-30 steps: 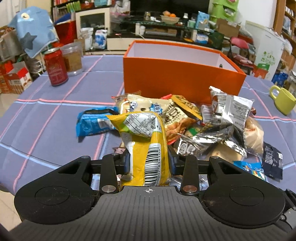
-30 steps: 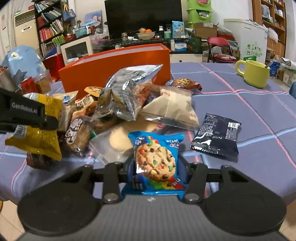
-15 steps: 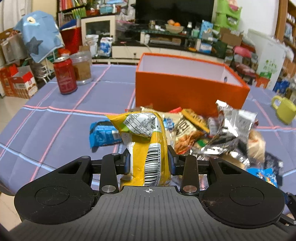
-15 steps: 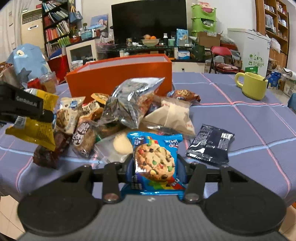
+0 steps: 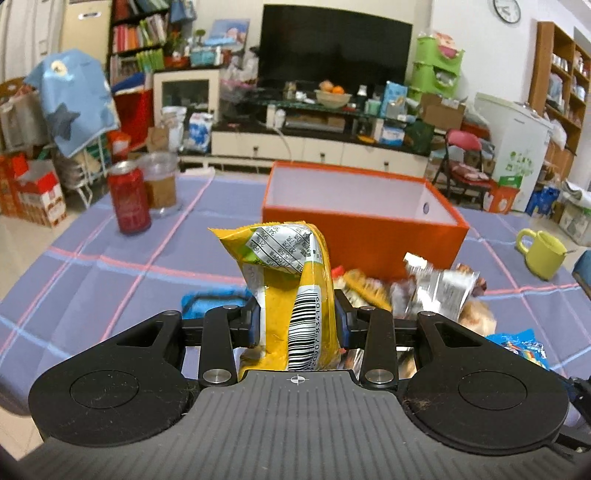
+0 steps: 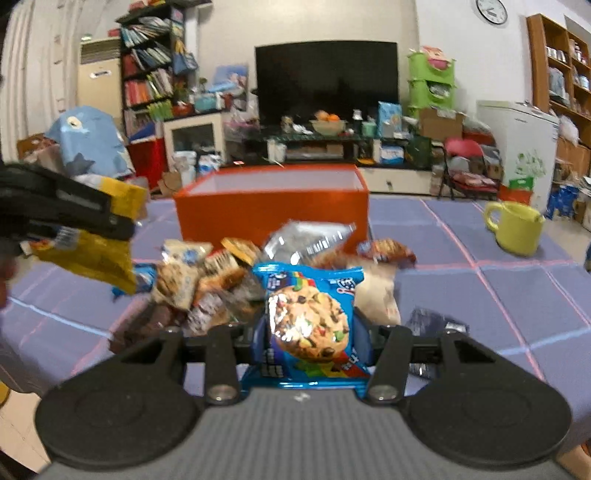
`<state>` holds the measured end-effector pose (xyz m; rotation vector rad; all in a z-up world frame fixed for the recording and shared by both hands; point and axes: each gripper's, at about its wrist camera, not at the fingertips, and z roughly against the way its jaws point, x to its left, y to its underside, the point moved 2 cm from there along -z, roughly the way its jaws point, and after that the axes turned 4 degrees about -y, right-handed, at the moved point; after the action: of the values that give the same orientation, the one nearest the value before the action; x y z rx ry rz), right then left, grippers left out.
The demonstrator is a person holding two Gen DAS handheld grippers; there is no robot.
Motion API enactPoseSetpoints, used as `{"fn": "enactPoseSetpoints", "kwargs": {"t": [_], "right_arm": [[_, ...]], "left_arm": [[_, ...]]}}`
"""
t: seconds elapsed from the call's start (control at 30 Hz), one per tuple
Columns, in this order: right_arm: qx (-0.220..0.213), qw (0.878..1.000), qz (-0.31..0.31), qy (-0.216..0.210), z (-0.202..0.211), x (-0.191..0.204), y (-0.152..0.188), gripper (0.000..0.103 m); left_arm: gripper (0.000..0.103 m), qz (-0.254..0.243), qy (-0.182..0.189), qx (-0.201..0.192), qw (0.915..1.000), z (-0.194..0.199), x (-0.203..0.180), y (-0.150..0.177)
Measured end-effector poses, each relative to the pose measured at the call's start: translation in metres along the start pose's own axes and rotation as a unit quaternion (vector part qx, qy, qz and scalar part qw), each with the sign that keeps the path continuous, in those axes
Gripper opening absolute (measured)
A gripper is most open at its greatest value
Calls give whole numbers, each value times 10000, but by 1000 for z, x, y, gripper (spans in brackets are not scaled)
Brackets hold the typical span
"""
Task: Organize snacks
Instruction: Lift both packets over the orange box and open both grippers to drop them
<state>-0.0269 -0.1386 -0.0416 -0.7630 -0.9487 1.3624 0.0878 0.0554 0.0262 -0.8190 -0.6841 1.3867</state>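
Room: a cluttered living room lay beyond the table, with a dark television (image 5: 334, 48) on the far wall, bookshelves at far left and a wall clock (image 6: 491, 10) at upper right.
Surface: a purple tablecloth (image 5: 110, 273) with pink and pale blue lines covered the table.
Orange box (image 5: 364, 218): it stood open at the far centre of the table; its pale inner walls showed, but its floor was hidden.
Snack pile (image 6: 221, 280): loose packets lay heaped on the cloth just in front of the box.
Left gripper (image 5: 297, 321): its two fingers were clamped on a yellow snack packet (image 5: 291, 291), held upright above the near side of the pile, barcode facing the camera.
Right gripper (image 6: 310, 332): its fingers were closed on a blue cookie packet (image 6: 308, 317), lifted at the near edge of the pile.
Red can (image 5: 128, 201): upright at far left, touching or just beside a clear plastic tub (image 5: 159, 184) with brown contents.
Yellow-green mug (image 5: 541, 253): far right on the cloth, well apart from the pile.
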Motion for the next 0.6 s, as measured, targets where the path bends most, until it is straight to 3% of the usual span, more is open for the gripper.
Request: {"fn": "enactPoseSetpoints", "kwargs": {"t": [0.17, 0.33, 0.47, 0.6], "right_arm": [[-209, 9994, -6, -269, -16, -26, -67, 55], [-409, 9967, -467, -514, -84, -53, -143, 55], [-16, 9951, -742, -648, -170, -56, -190, 55], [614, 9936, -755, -567, -240, -57, -201, 55]], "left_arm": [[21, 110, 182, -166, 9996, -18, -3, -45], [21, 76, 124, -106, 9998, -75, -8, -95], [21, 60, 11, 224, 9997, -151, -16, -124], [21, 124, -5, 727, 9973, -214, -22, -129]]}}
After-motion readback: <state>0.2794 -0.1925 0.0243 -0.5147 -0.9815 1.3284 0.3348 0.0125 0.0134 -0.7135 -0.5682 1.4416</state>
